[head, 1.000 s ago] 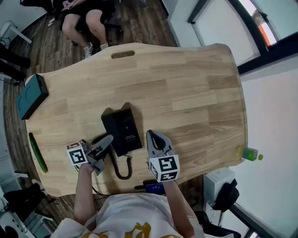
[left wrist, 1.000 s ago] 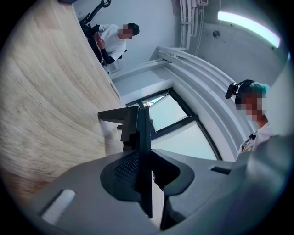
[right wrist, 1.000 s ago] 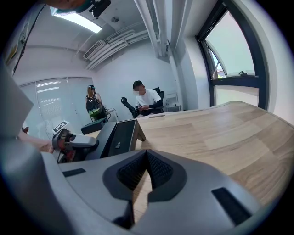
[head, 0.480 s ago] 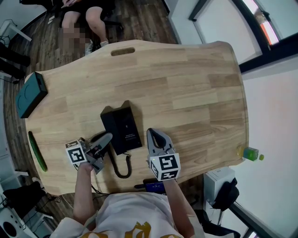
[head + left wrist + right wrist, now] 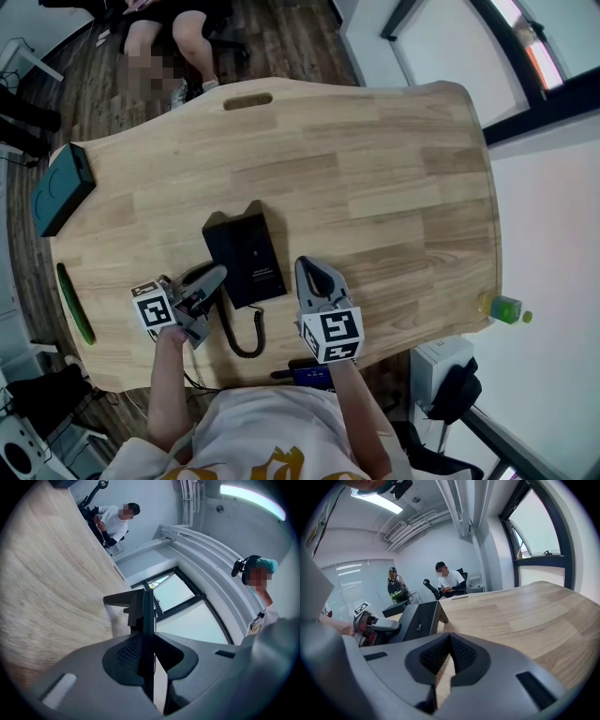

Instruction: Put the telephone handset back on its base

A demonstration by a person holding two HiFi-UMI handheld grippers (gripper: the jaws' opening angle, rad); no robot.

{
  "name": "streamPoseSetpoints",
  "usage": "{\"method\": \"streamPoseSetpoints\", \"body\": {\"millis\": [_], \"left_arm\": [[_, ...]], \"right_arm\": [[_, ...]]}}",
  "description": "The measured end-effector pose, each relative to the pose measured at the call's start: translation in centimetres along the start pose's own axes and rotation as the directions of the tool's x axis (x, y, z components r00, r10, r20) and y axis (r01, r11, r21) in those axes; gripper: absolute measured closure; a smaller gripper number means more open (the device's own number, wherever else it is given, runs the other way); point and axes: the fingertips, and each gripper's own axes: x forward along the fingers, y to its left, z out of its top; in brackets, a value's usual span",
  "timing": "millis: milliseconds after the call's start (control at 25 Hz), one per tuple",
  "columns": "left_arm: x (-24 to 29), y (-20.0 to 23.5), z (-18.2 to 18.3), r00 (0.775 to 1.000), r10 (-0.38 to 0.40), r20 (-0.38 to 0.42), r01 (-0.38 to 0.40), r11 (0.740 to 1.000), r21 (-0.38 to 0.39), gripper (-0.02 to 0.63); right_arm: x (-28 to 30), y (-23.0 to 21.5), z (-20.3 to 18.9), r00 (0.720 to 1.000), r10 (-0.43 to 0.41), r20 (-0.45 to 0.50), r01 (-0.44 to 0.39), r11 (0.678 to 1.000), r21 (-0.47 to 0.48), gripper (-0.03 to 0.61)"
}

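Observation:
The black telephone base [image 5: 246, 255] sits on the wooden table [image 5: 375, 187], near its front edge. My left gripper [image 5: 217, 277] lies on its side against the base's left edge. In the left gripper view its jaws [image 5: 146, 641] are shut on a thin black part, the handset [image 5: 140, 611], which reaches out past the tips. A coiled cord [image 5: 246, 345] loops in front of the base. My right gripper [image 5: 312, 274] hovers just right of the base, shut and empty. The right gripper view shows the base [image 5: 417, 619] and the left gripper [image 5: 391, 625] to its left.
A teal box [image 5: 61, 192] rests at the table's far left. A green strip [image 5: 73, 305] lies along the left edge. A green bottle [image 5: 502, 307] stands off the right corner. A person [image 5: 173, 37] sits beyond the far edge.

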Motion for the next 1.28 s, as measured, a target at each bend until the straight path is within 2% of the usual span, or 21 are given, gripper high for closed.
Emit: {"method": "streamPoseSetpoints", "body": {"millis": [1040, 1280], "left_arm": [[0.08, 0.52, -0.13, 0.997, 0.075, 0.012, -0.075, 0.997, 0.037, 0.538], [-0.04, 0.70, -0.08, 0.993, 0.114, 0.020, -0.115, 0.993, 0.041, 0.535]], "right_arm": [[0.06, 0.25, 0.06, 1.000, 0.012, 0.005, -0.012, 1.000, 0.003, 0.575], [-0.03, 0.56, 0.41, 1.000, 0.016, 0.011, -0.016, 1.000, -0.004, 0.575]]}}
